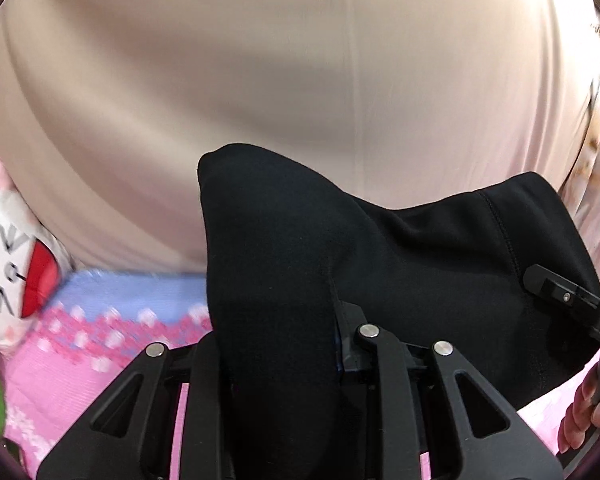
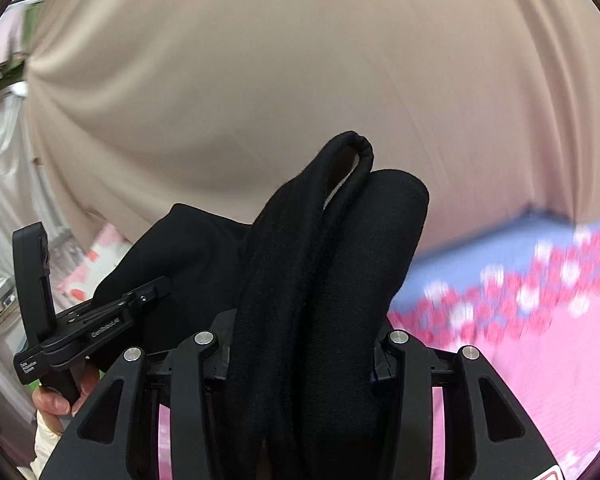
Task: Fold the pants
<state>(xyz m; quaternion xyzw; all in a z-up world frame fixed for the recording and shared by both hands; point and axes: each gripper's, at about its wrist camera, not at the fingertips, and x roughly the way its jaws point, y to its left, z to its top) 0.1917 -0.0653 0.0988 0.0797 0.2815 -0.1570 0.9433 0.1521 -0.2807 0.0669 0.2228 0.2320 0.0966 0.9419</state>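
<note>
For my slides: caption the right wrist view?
Right gripper clamps bunched black pants above a pink floral bedspread, left gripper alongside.

The left gripper (image 1: pixel 278 364) pinches a bunched fold of the black pants (image 1: pixel 412 248) above the pink patterned bedspread (image 1: pixel 80 344), before a beige curtain (image 1: pixel 260 80).

Matt black cloth pants (image 1: pixel 400 264); smooth beige drape (image 1: pixel 260 80)

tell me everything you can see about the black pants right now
The pants are plain black, a soft matte knit with a stitched seam. They are lifted off the pink bedspread, bunched and draped. The left gripper pinches one bunch; the right gripper clamps thicker rolled folds, one hemmed edge looping above it. Cloth spans between the two. A beige curtain hangs behind.
</note>
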